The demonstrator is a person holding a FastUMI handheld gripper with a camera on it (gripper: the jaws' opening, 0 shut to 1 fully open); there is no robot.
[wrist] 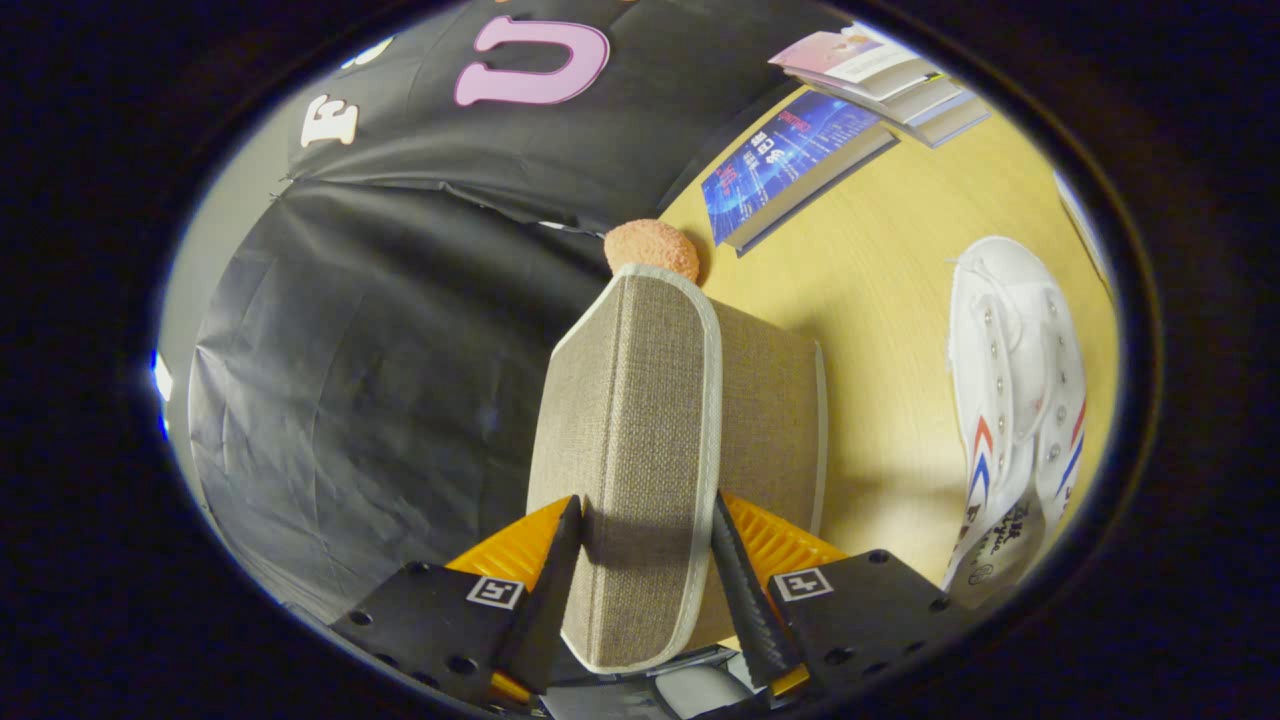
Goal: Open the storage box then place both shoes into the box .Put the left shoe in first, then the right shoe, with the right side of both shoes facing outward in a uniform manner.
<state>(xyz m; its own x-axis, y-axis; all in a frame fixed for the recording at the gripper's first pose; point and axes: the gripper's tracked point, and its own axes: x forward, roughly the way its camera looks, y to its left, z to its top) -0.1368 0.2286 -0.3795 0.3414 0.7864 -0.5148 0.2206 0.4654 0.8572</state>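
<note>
Tool (645, 560): clenched on the lid (640, 420), one finger pressing each of its faces.
Lid: beige fabric with pale piping, held edge-on between the fingers, running toward 12 o'clock.
Box (775, 410): same beige fabric, directly behind the lid, on the desk (880, 290).
Shoe (1015, 400): white high-top with red and blue chevrons, at 3 o'clock of the box, well apart.
Ball (652, 247): orange, fuzzy, at 12 o'clock beyond the lid.
Books (800, 160): at 1 o'clock, near the desk's far edge.
</note>
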